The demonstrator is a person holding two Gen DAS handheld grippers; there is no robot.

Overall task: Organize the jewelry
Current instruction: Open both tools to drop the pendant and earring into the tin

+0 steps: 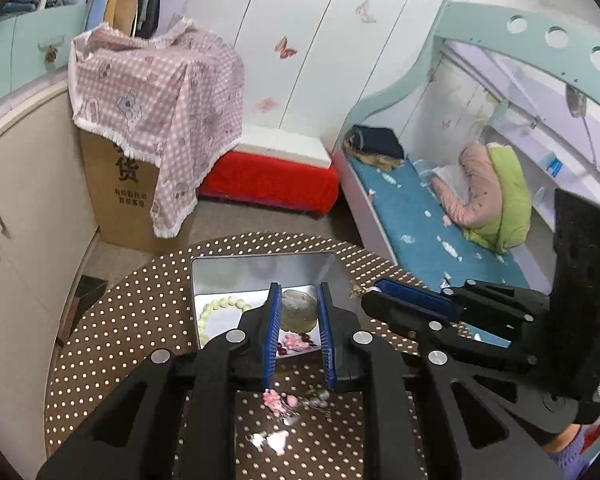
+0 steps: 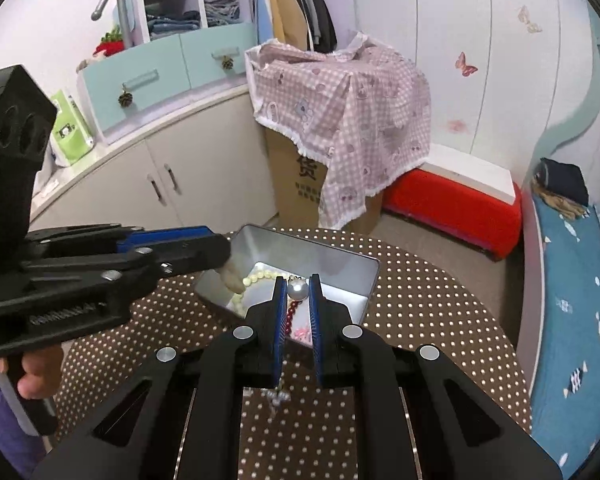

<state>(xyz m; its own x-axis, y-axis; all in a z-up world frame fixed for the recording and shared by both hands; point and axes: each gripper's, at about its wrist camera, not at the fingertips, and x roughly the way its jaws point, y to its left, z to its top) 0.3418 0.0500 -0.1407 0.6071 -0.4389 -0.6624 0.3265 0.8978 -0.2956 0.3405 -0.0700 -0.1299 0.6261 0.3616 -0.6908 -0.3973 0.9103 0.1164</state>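
Note:
An open silver tin (image 1: 260,272) (image 2: 320,254) stands on the round dotted table (image 1: 140,320). It holds a pale green bead bracelet (image 1: 220,308) (image 2: 256,278), a dark red bead string (image 2: 292,316) and pink pieces (image 1: 296,342). My left gripper (image 1: 298,288) (image 2: 226,254) hangs over the tin, shut on a pale, jade-like piece (image 1: 300,308) (image 2: 230,276). Beside it my right gripper (image 2: 298,280) (image 1: 370,294) is shut on a pearl ornament (image 2: 298,290). Loose pink jewelry (image 1: 276,400) and a silver piece (image 2: 276,396) lie on the table in front of the tin.
Behind the table stand a cardboard box under a pink checked cloth (image 1: 152,92) (image 2: 340,112) and a red stool (image 1: 272,180). A bed with a blue cover (image 1: 412,220) is to the right, cream cabinets (image 2: 160,172) to the left. A person's hand (image 2: 36,376) grips the left handle.

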